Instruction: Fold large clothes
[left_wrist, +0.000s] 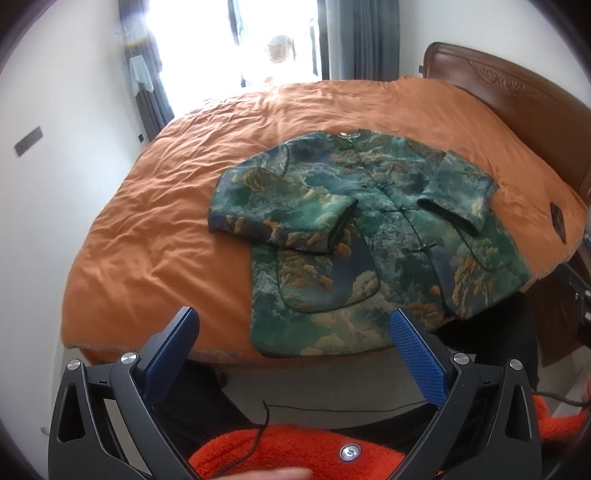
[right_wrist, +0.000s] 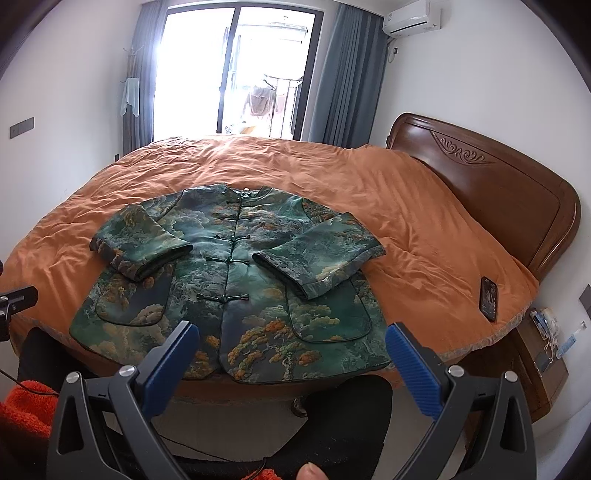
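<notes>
A green jacket (left_wrist: 369, 236) with a cloud and tree print lies flat, front up, on the orange bed cover (left_wrist: 155, 229). It is buttoned with knot fasteners, and both sleeves are folded in across the chest. It also shows in the right wrist view (right_wrist: 236, 280), its hem at the bed's near edge. My left gripper (left_wrist: 293, 328) is open and empty, held off the bed just short of the hem. My right gripper (right_wrist: 291, 339) is open and empty, also just short of the hem.
A black phone (right_wrist: 488, 298) lies on the bed cover (right_wrist: 406, 221) near the right edge. A wooden headboard (right_wrist: 498, 192) stands at the right, with a bedside table (right_wrist: 543, 354) below it. A balcony door (right_wrist: 236, 74) with curtains is behind the bed. The person's dark legs (right_wrist: 343, 417) stand against the near bed edge.
</notes>
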